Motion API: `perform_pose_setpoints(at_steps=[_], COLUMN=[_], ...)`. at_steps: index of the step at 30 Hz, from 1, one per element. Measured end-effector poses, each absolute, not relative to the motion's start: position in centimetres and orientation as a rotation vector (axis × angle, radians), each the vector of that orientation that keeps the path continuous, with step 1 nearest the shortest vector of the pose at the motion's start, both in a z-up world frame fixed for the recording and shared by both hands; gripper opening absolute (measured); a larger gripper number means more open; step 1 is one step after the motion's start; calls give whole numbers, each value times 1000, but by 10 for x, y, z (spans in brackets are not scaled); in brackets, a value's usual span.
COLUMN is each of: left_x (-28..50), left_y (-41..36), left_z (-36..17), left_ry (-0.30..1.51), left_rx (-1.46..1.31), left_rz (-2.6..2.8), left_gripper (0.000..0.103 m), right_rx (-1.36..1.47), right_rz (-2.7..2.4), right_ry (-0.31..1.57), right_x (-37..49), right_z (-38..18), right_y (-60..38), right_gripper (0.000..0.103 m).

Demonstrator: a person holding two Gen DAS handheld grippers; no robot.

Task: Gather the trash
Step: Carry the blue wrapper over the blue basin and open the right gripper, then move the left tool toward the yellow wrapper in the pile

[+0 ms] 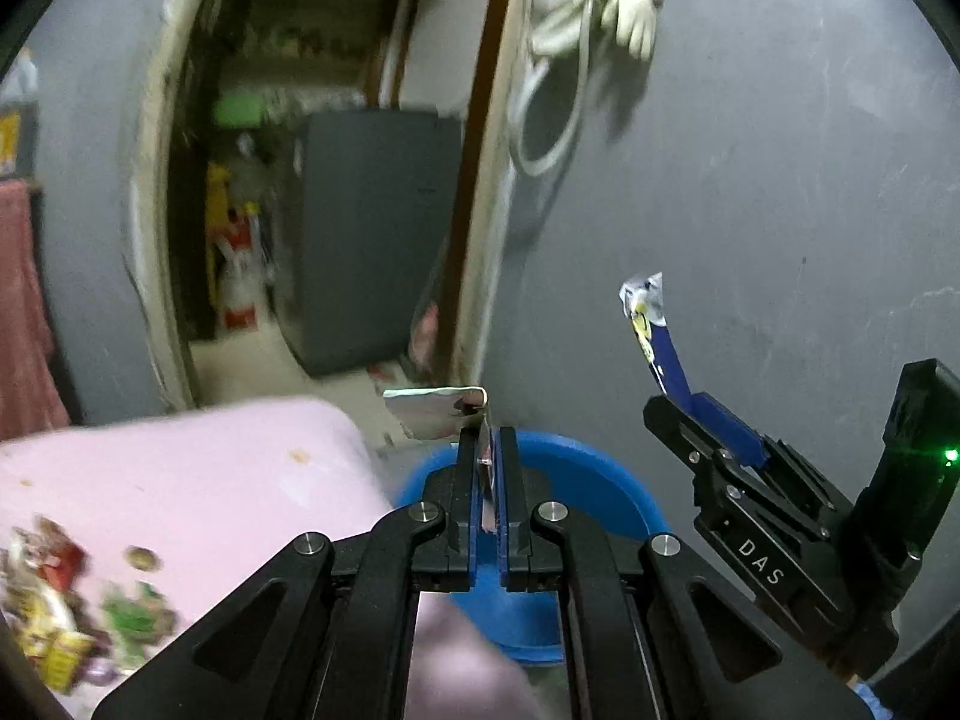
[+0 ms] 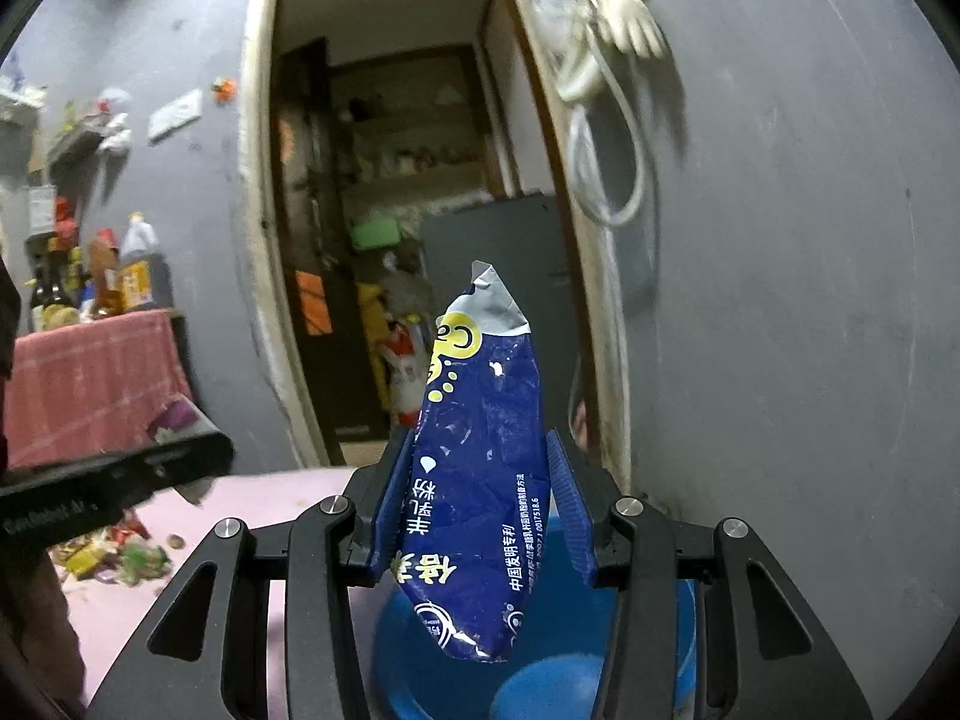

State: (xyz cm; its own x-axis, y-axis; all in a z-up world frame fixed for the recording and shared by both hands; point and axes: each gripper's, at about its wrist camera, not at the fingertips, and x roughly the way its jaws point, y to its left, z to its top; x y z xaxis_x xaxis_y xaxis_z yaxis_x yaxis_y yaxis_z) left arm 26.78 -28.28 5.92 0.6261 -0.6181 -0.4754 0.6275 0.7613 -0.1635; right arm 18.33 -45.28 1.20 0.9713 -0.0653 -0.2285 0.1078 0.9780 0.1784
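The left claw (image 1: 487, 450) is pinching a silvery scrap of wrapper (image 1: 435, 411), its pads pressed almost flat together on the thin foil, which is sticking up and folding over to the left above the fingertips. The right claw (image 2: 480, 498) is gripping a dark blue snack packet (image 2: 480, 468) across its middle, the ridged blue pads pressing on either side; the packet is standing upright between them, its torn silver top pointing up and printed text running along its length. In the left wrist view the right claw (image 1: 690, 420) is showing at the right edge, holding that same packet (image 1: 657, 342) up against the grey wall (image 1: 780, 210). Both claws are hanging above a blue plastic bin (image 1: 606, 480), which is sitting just beside a pink tabletop (image 1: 198, 468). More crumpled wrappers (image 2: 120, 555) are lying scattered on the pink surface, well to the left of the bin. Beyond, an open doorway (image 2: 384, 210) is leading into a dim storeroom, a coil of pale hose (image 2: 606, 138) is hanging on the wall to its right, and bottles (image 2: 114, 276) are standing on a red-draped shelf at far left
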Motion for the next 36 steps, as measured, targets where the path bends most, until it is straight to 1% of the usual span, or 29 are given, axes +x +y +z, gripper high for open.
perform_pose_setpoints(at_steps=[6,7,9,10,11,13,17,18,20,22,24,26,27,29,30,32,34,36], left_x=[304,310,318,323,326,326,320,318,313,305,295,286,282,273,269,262,250,241], left_y=[-312,-315,-319,-321,-321,-319,-309,-307,-300,-288,-275,-259,-251,-233,-224,-206,-184,-167], left_z=[28,23,13,8,4,-2,-1,2,9,18,30,41,46,57,62,71,79,85], left_ry=[706,744,808,836,856,870,869,859,830,785,722,653,620,557,527,473,414,366], left_rx=[31,28,29,27,23,10,-6,-9,-15,-28,-37,-49,-55,-66,-74,-91,-104,-110], left_rz=[-709,-712,-705,-701,-697,-689,-677,-672,-658,-645,-617,-583,-567,-528,-509,-476,-433,-394], left_gripper=[3,5,9,15,23,33,34,35,42,47,54,63,65,76,79,88,95,98], right_rx=[247,255,264,268,269,275,285,285,292,295,289,283,281,274,268,257,244,226], right_rz=[-95,-92,-92,-94,-100,-106,-113,-116,-118,-114,-108,-98,-90,-72,-59,-39,-9,27], right_ry=[358,383,423,440,451,469,468,466,456,430,392,345,313,265,234,185,128,82], right_x=[203,207,211,212,214,214,212,211,211,209,207,202,198,192,188,181,173,168], right_z=[-12,-16,-23,-27,-28,-31,-31,-30,-29,-24,-17,-9,-4,4,9,17,27,36], right_y=[-471,-473,-476,-476,-477,-479,-480,-480,-480,-478,-476,-472,-468,-460,-454,-443,-429,-415], right_gripper=[43,43,43,44,46,50,54,55,62,67,70,79,81,86,89,100,103,103])
